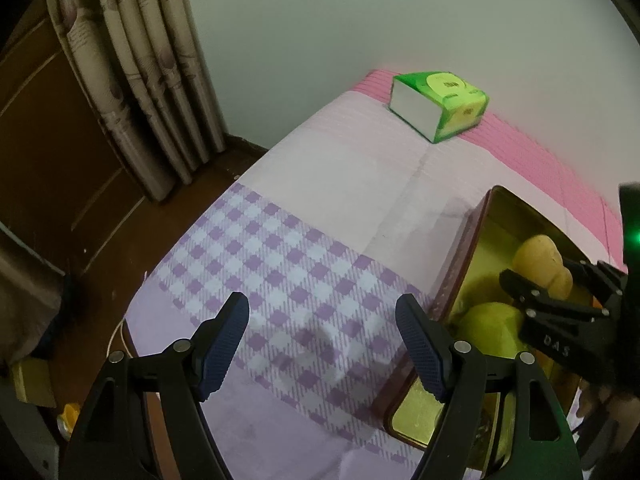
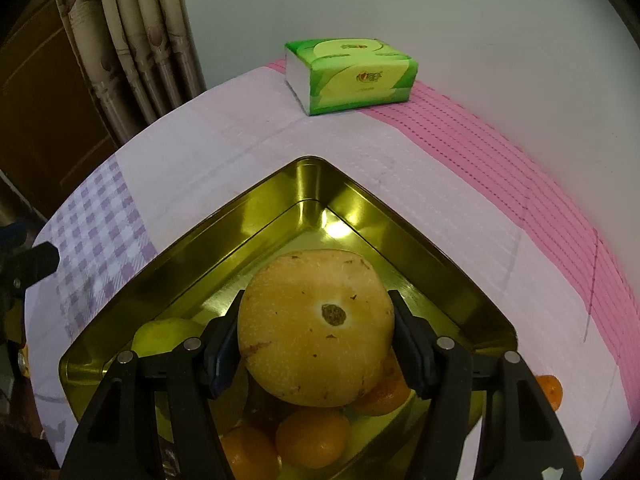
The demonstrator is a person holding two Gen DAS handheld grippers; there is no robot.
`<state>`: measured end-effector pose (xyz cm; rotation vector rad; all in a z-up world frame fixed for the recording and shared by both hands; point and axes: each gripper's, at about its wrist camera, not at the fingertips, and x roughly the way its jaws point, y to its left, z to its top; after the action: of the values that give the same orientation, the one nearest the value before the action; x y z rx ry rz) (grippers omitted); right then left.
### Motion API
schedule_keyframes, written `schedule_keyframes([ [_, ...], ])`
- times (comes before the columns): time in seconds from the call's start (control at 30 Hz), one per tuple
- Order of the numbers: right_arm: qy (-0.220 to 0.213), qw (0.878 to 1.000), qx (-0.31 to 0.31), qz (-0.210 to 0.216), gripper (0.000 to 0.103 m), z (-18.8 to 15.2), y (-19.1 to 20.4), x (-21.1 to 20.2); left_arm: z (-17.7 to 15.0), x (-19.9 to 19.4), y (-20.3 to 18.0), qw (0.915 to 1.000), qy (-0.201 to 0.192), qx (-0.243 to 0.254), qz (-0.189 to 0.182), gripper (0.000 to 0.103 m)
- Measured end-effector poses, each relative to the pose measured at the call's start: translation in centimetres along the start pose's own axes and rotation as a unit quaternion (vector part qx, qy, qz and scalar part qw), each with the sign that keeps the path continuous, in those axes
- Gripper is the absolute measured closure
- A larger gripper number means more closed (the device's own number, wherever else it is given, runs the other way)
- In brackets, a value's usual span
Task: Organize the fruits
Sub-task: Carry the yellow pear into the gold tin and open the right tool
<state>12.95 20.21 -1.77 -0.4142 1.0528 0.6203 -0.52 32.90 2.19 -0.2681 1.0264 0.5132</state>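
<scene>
Right gripper clamps a yellow pear over the gold tin — probably to set it down beside the oranges already inside. Left gripper stands wide, holding nothing, over the checked cloth just beside the tin — likely waiting clear. Tissue pack lies well beyond the tin.

Clothed table; tin, tissue pack.

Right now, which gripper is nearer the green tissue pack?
Neither clearly. The tissue pack sits far across the table from both: left gripper open over checked cloth, right gripper clamped on a yellow pear above the tin.
</scene>
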Motion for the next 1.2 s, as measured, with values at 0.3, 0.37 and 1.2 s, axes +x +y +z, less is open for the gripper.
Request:
schedule_keyframes([
  [0.3,0.019,0.999,0.036,0.027,0.041,0.2,-0.7,0.9,0.0,0.2,0.0,1.0,0.005,-0.003,-0.002,0.027],
  [0.37,0.021,0.998,0.046,0.033,0.04,0.1,-0.9,1.0,0.0,0.3,0.1,1.0,0.007,-0.003,-0.001,0.027],
  [1.2,-0.031,0.998,0.059,0.02,0.035,-2.5,-1.9,-6.0,-0.7,-0.5,-2.0,0.999,0.001,0.041,-0.015,0.027],
])
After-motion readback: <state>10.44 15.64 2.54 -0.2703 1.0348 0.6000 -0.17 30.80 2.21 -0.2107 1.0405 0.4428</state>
